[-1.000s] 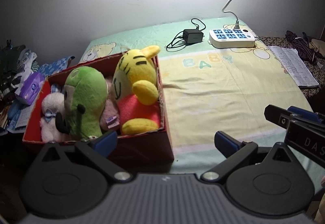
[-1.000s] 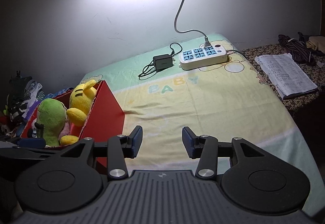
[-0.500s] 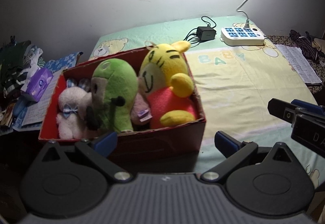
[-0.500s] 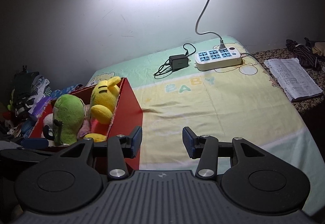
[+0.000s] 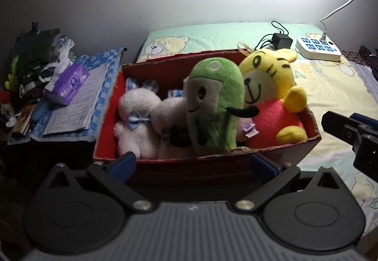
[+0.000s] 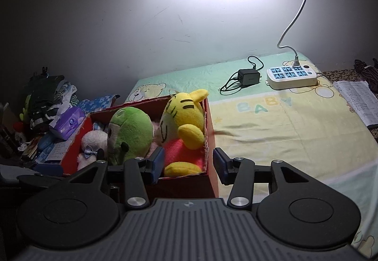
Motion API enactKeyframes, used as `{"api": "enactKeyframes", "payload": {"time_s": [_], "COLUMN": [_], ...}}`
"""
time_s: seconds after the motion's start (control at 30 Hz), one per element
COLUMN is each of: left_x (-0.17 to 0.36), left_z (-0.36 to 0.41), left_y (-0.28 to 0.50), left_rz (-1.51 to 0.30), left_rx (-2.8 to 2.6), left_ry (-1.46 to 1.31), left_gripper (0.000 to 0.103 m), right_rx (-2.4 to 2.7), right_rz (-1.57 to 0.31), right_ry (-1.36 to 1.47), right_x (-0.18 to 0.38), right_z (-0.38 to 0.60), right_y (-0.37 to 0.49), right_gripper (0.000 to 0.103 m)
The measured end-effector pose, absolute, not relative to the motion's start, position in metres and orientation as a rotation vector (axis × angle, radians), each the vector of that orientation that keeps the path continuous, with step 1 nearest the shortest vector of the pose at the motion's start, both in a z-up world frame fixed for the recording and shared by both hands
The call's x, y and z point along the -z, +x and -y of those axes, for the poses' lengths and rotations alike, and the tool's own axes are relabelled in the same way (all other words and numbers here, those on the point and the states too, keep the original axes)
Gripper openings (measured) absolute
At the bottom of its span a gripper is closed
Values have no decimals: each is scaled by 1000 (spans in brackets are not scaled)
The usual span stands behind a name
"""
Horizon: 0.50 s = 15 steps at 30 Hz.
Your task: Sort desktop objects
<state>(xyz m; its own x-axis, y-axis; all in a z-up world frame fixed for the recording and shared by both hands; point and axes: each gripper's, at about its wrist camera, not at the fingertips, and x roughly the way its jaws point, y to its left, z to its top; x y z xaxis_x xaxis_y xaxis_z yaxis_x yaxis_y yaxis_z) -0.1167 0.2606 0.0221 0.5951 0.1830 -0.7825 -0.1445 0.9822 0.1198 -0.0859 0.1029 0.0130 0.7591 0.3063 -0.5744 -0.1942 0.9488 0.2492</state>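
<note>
Red cardboard box of soft light plush toys, green one centre frame, sat mid-frame on the surface; left tool wide open, empty, right tool part open, empty, straddling box corner; squashy bodies suit grabbing.

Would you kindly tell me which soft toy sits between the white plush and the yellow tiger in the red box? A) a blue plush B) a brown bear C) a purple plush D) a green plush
D: in the left wrist view, the green plush stands in the red box between the white plush and the yellow tiger.
</note>
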Motion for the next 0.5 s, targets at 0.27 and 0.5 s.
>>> {"api": "enactKeyframes", "payload": {"time_s": [0.27, 0.5], "left_x": [-22, -23], "left_z": [-289, -304], "left_y": [-108, -91], "left_rz": [-920, -979], "left_rx": [-191, -153], "left_ry": [34, 40], "left_gripper": [102, 102], "right_rx": [-275, -240], "right_rz": [-633, -648], "right_ry": [162, 155], "right_x": [-20, -25], "right_z": [-137, -152], "right_y": [-79, -67], "right_gripper": [50, 53]}}
